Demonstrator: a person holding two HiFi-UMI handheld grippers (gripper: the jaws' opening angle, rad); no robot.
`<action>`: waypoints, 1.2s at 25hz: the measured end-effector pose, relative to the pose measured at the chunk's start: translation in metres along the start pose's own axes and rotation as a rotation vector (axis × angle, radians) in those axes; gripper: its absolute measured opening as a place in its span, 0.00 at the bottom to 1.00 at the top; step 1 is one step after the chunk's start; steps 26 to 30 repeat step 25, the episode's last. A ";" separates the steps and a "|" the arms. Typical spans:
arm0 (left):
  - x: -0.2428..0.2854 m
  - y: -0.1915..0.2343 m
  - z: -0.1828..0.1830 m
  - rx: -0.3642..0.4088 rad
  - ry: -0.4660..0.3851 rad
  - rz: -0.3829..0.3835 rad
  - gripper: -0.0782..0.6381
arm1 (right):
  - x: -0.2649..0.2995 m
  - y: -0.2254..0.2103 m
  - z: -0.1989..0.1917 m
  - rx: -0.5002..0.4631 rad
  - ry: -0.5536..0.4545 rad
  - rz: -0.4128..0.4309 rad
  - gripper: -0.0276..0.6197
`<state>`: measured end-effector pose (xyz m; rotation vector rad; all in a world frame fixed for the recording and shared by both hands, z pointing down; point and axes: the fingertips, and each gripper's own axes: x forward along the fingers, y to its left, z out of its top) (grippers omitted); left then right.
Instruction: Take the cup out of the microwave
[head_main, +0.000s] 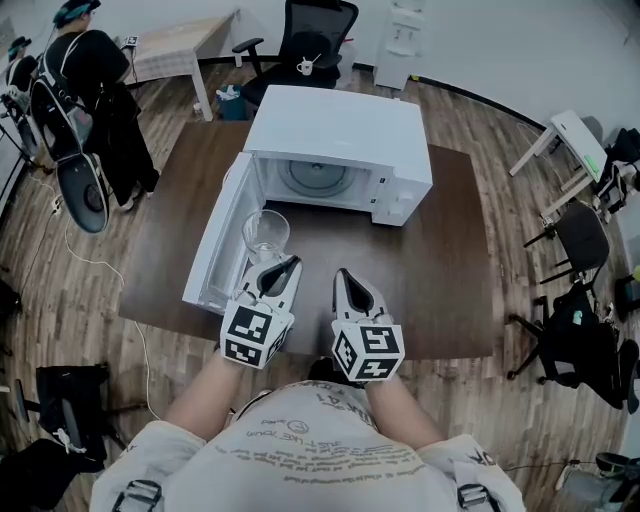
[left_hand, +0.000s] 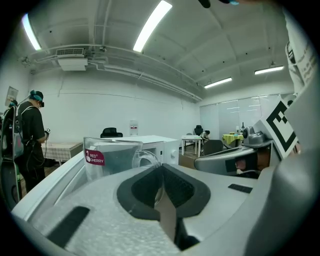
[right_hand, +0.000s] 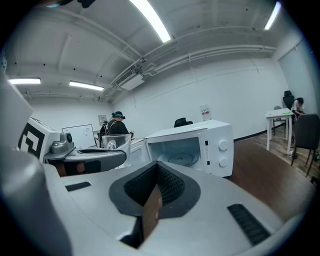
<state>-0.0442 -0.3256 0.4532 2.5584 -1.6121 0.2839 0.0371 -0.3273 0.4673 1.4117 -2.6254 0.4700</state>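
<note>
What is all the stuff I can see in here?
microwave: one, white, on the table, door open
table: one, dark brown, middle of the room
cup: one, clear glass, outside the microwave, beside its open door
office chairs: at least two, black, behind the table and at the right
small tables: two, pale, far left and far right
person: one, black clothes, far left
floor: wood, all around
left hand-held gripper: grey, shut on the cup's handle
right hand-held gripper: grey, shut, empty
</note>
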 end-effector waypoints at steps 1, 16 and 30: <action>-0.004 -0.001 0.001 0.001 -0.009 0.002 0.15 | -0.002 0.002 -0.001 -0.005 0.002 -0.001 0.06; -0.021 -0.005 0.000 0.031 -0.026 -0.010 0.15 | -0.009 0.013 -0.002 -0.017 0.000 -0.021 0.06; -0.016 0.008 -0.001 0.022 -0.032 -0.018 0.15 | 0.006 0.017 -0.002 -0.019 0.008 -0.011 0.06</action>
